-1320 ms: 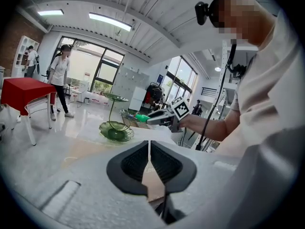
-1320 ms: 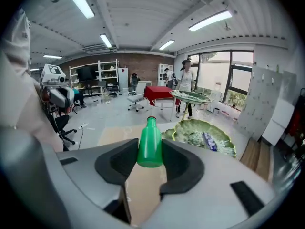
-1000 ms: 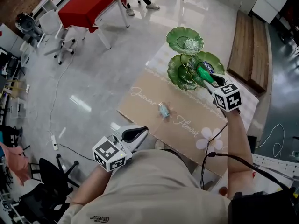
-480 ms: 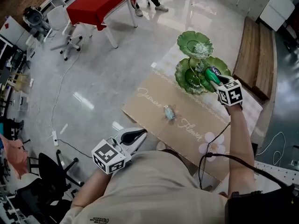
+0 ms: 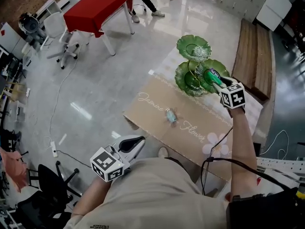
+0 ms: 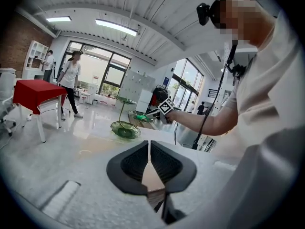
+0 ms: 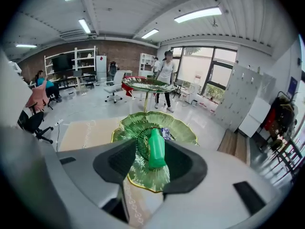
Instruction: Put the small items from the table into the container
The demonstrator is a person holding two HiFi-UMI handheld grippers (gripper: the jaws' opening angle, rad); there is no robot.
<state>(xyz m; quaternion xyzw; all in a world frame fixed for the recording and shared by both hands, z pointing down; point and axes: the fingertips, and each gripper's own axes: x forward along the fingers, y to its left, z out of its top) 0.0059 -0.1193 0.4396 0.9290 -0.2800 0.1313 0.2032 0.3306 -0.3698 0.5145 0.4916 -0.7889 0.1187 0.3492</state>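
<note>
My right gripper (image 5: 208, 74) hovers over the lower green leaf plate (image 5: 187, 82) of a tiered stand. A small green bottle (image 7: 156, 149) stands between its jaws, which are opening. The bottle lies against the right jaw, with a gap to the left one, right gripper (image 7: 150, 143). A blue-white packet (image 7: 165, 133) lies in that plate (image 7: 138, 128). A small teal item (image 5: 169, 115) rests on the tan mat (image 5: 152, 109). My left gripper (image 5: 137, 140) is shut and empty near my body, off the table's near-left edge. In its own view the left gripper (image 6: 149, 147) points toward the stand (image 6: 125, 129).
The stand's top plate (image 5: 194, 47) rises behind the lower ones. A wooden bench (image 5: 253, 56) runs along the table's right side. A red table (image 5: 95, 8) and white chairs stand far left, an office chair (image 5: 47, 180) at lower left. Cables cross the floor.
The right gripper's jaws have spread wider around the green bottle over the plate. My left gripper has drifted a little back and to the left.
</note>
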